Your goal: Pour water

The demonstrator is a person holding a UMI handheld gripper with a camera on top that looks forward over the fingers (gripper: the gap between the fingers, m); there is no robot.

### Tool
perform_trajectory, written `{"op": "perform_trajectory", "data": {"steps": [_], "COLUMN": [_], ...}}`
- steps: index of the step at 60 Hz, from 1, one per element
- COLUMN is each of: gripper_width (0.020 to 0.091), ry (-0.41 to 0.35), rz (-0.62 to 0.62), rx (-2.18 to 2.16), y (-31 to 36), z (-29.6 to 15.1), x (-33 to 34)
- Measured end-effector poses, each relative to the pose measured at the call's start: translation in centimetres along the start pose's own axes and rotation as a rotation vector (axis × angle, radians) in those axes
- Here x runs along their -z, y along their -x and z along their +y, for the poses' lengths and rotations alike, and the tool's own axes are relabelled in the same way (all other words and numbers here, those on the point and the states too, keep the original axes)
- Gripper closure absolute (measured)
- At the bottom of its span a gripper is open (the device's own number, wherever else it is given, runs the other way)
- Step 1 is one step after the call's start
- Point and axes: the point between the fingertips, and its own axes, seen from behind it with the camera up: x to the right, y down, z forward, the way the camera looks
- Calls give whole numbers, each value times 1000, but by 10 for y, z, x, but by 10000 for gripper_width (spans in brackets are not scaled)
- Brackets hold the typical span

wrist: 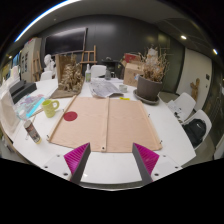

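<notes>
My gripper (111,160) is open above the near edge of a white table (110,168), and only bare tabletop shows between its magenta pads (77,155). Just ahead of the fingers lies a brown cardboard sheet (105,120) with a red round disc (70,116) at its left side. A small upright container (32,131) stands left of the sheet, near the table's left edge. Beyond it lies a pale green and blue object (40,106). I cannot make out any water or a pouring vessel.
A potted dry plant (149,84) stands at the table's far right. Papers and small items (104,88) lie beyond the cardboard. Chairs (190,108) stand to the right of the table. Another chair (20,90) and shelving sit at the left.
</notes>
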Motion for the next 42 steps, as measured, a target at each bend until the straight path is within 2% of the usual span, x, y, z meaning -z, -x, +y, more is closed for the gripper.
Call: {"op": "perform_trajectory", "data": {"steps": [9, 23, 32, 42], "gripper_width": [247, 244, 239, 240], "ry": [4, -15, -51, -125], "rz": [-72, -204, -258, -292], "rx": [40, 72, 65, 50], "y": [46, 180, 268, 349], "z": [8, 24, 27, 15], "x": [4, 8, 4, -23]}}
